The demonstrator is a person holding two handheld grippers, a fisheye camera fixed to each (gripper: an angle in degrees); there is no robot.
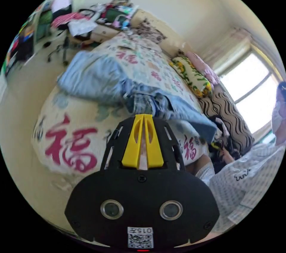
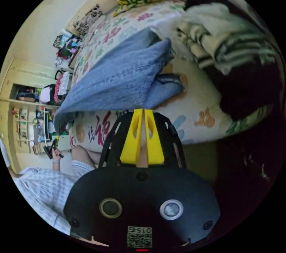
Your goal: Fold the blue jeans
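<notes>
Left claw (image 1: 143, 117) and right claw (image 2: 142, 112), yellow jaws pressed together in both, sit at the near edge of the blue jeans (image 2: 119, 77) on the bed (image 1: 74, 148); whether denim is pinched we cannot tell. We judge the jeans' long axis runs across the bed ahead of both claws, about equally near each.

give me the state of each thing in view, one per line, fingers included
blue jeans: lying on the bed, partly folded over, not yet a neat stack
left gripper: fingers closed together, tips at the jeans' edge; a grip cannot be confirmed
right gripper: fingers closed together, tips at the jeans' fold; a grip cannot be confirmed
bed cover: spread over the bed
pillows: piled at the bed's far side
</notes>
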